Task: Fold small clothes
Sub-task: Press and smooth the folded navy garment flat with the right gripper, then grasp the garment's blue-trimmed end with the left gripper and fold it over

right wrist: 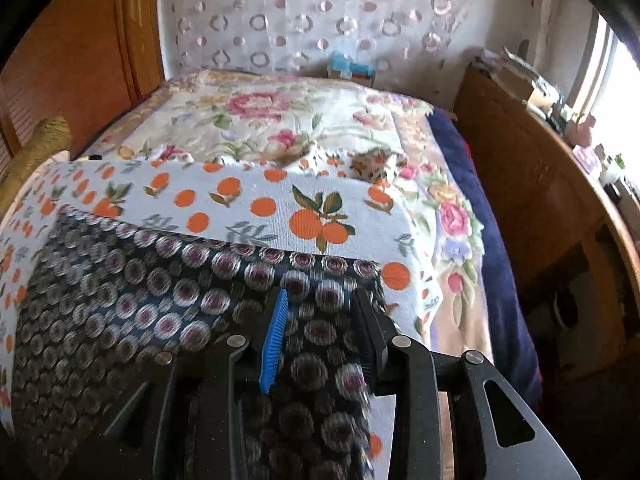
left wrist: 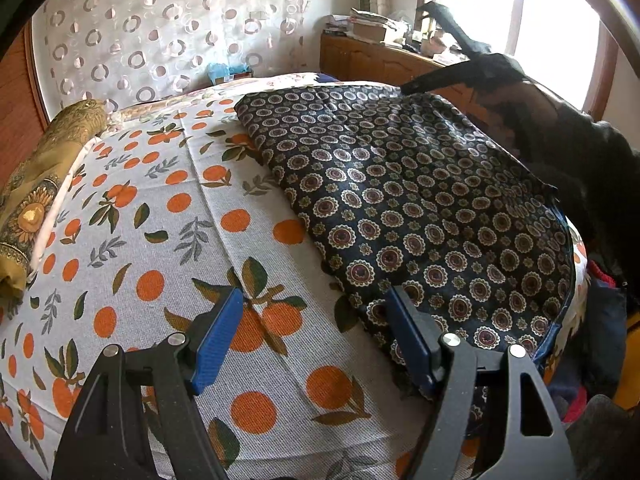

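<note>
Left gripper [left wrist: 316, 340]: blue-padded fingers [left wrist: 216, 340] spread wide, nothing between them. Left finger sits over the white bedsheet w/ orange fruit print [left wrist: 160, 240]; right finger is at the near edge of the folded dark navy cloth w/ round medallion pattern [left wrist: 420, 208], whether touching it can't tell. Cloth lies flat on the bed, to the right of the left gripper, running away toward the far right.

Right gripper [right wrist: 320, 336]: fingers [right wrist: 274, 340] part-open, not clamped; a strip of the dark cloth [right wrist: 160, 300] runs between them, blurred. Pads don't look pressed on it, gaps on both sides. The cloth's far right corner is just beyond the fingertips, orange-print sheet [right wrist: 280, 200] past it.

In left view the right gripper [left wrist: 460, 76] shows as a dark shape over the cloth's far right edge.

Farther: olive-gold patterned fabric roll [left wrist: 36, 184] at left edge of bed, cream floral blanket w/ pink roses [right wrist: 260, 116] beyond the sheet, then white curtain w/ ring pattern [left wrist: 160, 32], wooden cabinet [right wrist: 540, 200] w/ clutter by the window [left wrist: 540, 12].
</note>
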`<state>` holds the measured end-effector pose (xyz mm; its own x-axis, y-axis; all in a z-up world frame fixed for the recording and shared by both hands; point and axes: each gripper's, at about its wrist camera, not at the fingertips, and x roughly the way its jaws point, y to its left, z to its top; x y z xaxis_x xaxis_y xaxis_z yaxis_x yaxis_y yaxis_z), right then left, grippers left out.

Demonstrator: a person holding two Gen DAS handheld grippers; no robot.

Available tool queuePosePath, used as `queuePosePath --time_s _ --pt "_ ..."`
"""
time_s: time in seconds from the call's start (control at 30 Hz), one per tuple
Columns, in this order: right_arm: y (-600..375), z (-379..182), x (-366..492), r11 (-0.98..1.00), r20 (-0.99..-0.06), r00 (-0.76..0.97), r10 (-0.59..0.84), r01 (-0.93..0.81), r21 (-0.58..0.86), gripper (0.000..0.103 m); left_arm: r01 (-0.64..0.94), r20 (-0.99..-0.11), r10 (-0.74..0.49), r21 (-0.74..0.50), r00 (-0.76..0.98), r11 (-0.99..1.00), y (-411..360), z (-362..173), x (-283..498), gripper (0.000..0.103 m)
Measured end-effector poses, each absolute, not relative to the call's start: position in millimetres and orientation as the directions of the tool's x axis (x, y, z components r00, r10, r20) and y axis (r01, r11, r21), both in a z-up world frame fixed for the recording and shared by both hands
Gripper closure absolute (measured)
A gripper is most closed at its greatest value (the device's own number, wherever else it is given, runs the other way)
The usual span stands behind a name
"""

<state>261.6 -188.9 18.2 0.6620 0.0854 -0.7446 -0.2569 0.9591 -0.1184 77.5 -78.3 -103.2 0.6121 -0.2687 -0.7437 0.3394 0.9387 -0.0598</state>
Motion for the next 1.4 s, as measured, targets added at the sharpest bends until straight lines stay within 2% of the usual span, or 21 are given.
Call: queuePosePath --time_s 0.2,0.27,0.33,0.57,0.73,0.9,0.97,1.03,1.13,1.17,1.2,1.4 --pt "-195.3 25.8 189.0 0.942 -0.690 0.709 0.147 -0.313 -0.121 0.066 0.342 -0.742 -0.271 -0.060 0.613 0.938 -78.6 -101.7 77.0 0.029" --pt "-196.6 24.4 157.9 0.935 -0.672 0.718 0.178 -0.337 -0.112 0.049 0.348 -0.740 -0.274 -0.057 0.614 0.936 -79.3 -100.4 76.2 0.029" --pt "-202.3 16.1 135.5 0.932 -0.665 0.719 0.203 -0.349 -0.093 0.043 0.352 -0.738 -0.279 -0.060 0.614 0.934 -79.1 -98.1 73.6 0.029" --pt "-201.0 -15.9 65.7 0.905 -0.698 0.678 0.231 -0.413 -0.102 0.043 0.393 -0.737 -0.339 -0.109 0.585 0.913 -80.2 -92.7 52.3 0.029" --pt "-201.2 -17.9 29.9 0.898 -0.694 0.672 0.260 -0.433 -0.082 0.043 0.427 -0.740 -0.375 -0.131 0.559 0.895 -86.2 -93.0 36.1 0.037" --pt "-203.3 -18.6 8.5 0.898 -0.683 0.676 0.278 -0.434 -0.065 0.043 0.444 -0.748 -0.397 -0.153 0.531 0.883 -92.5 -97.2 32.4 0.051" --pt "-198.5 -18.6 4.2 0.900 -0.681 0.679 0.275 -0.432 -0.067 0.043 0.448 -0.749 -0.394 -0.145 0.533 0.882 -94.7 -97.9 30.5 0.051" --pt "-197.9 -17.4 0.3 0.901 -0.679 0.679 0.278 -0.430 -0.061 0.043 0.462 -0.750 -0.407 -0.152 0.521 0.873 -96.3 -97.5 29.0 0.057" --pt "-191.6 -20.4 1.7 0.900 -0.687 0.673 0.273 -0.431 -0.064 0.043 0.487 -0.750 -0.449 -0.194 0.486 0.852 -98.3 -98.2 30.8 0.080" --pt "-191.5 -20.3 0.9 0.900 -0.687 0.672 0.275 -0.432 -0.062 0.042 0.495 -0.752 -0.463 -0.210 0.470 0.843 -99.1 -98.7 31.6 0.093" --pt "-191.6 -19.9 -0.2 0.899 -0.688 0.669 0.282 -0.435 -0.055 0.042 0.504 -0.752 -0.469 -0.211 0.464 0.838 -100.3 -98.2 32.1 0.098" --pt "-192.4 -14.0 -15.6 0.888 -0.686 0.659 0.309 -0.458 -0.040 0.042 0.537 -0.669 -0.524 -0.216 0.526 0.815 -100.6 -65.9 30.1 0.101"
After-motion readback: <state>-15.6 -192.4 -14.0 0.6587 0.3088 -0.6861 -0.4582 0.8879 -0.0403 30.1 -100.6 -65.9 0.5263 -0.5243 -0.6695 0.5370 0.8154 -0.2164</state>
